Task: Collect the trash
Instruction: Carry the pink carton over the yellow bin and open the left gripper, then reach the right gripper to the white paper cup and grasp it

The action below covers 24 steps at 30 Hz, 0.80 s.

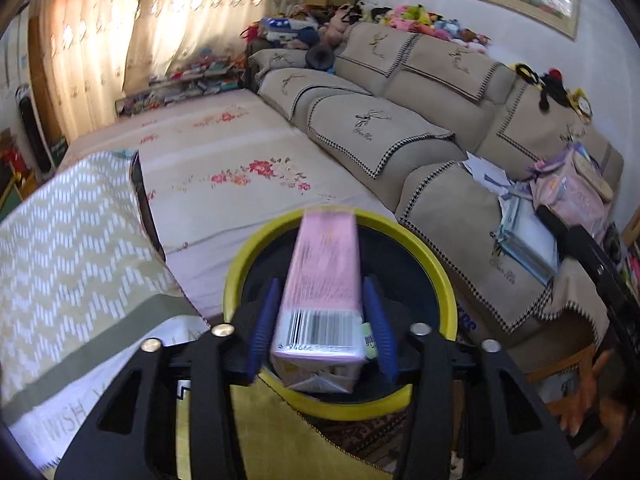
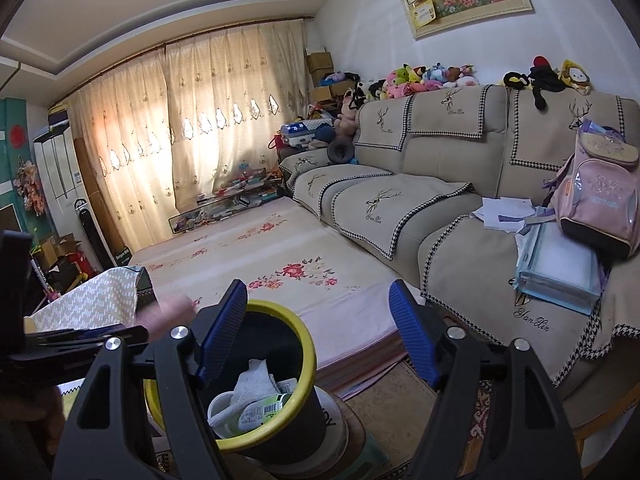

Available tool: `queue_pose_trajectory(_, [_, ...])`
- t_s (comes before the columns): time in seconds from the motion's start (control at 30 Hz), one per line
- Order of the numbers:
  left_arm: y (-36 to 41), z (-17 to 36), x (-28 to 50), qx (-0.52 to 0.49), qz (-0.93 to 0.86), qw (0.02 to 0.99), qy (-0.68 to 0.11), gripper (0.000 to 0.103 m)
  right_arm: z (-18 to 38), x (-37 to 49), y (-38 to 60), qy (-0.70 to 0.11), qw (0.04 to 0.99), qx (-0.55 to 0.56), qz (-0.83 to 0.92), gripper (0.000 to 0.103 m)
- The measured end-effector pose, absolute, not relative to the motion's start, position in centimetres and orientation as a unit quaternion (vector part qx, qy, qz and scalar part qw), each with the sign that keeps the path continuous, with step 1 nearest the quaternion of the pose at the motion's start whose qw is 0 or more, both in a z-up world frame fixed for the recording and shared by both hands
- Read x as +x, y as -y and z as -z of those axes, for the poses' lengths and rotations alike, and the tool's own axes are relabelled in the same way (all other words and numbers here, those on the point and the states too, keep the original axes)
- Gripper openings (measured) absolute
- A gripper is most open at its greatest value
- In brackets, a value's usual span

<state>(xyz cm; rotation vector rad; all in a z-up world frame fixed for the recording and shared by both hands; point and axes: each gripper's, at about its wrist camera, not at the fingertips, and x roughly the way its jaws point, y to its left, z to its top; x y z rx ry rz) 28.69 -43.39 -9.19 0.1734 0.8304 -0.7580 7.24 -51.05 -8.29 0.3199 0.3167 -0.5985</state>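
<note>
The pink carton (image 1: pixel 320 280) sits lengthwise between the blue pads (image 1: pixel 262 328) of the left gripper (image 1: pixel 320 320), directly above the mouth of the yellow-rimmed black bin (image 1: pixel 436 280). Its near end carries a white panel with a barcode and digits too blurred to read surely. The pads stand at either side of the carton with a thin gap showing, at least on the right, so whether they press on it cannot be told. A cloth beside the bin shows the word "WISH" (image 1: pixel 64 420).

In the right wrist view the right gripper (image 2: pixel 320 332) has its jaws wide apart with nothing between them, just above and behind the bin (image 2: pixel 308 352). Inside the bin lie a crumpled white tissue (image 2: pixel 252 388), a white cup (image 2: pixel 220 404) and a green-labelled wrapper (image 2: pixel 264 410) whose print is too small to read. The sofa covers (image 2: pixel 460 280) are embroidered "Yan Xin" under a deer motif. A pink backpack (image 2: pixel 600 200) rests on the sofa.
</note>
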Motion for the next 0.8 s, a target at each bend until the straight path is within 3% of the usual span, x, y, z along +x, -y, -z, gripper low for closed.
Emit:
queue_pose_trajectory(0.1, [41.2, 8.5, 28.4, 0.063, 0.353, 0.856, -0.372, 0.066, 8.5, 7.8, 50.9, -0.162, 0.932, 0.155, 0.286, 0.070])
queue_pose_trajectory(0.27, [34.4, 6.1, 27.6, 0.036, 0.335, 0.885, -0.321, 0.071, 8.8, 9.2, 49.4, -0.175, 0.936, 0.153, 0.265, 0.070])
queue_pose_trajectory(0.6, [14.6, 2.3, 26.1, -0.006, 0.171, 0.956, -0.239, 0.090, 7.8, 13.3, 42.9, -0.197, 0.954, 0.117, 0.196, 0.070])
queue_pose_trajectory(0.8, [3.1, 2.9, 27.5, -0.036, 0.038, 0.970, -0.237, 0.092, 6.7, 16.8, 37.6, -0.213, 0.964, 0.093, 0.129, 0.071])
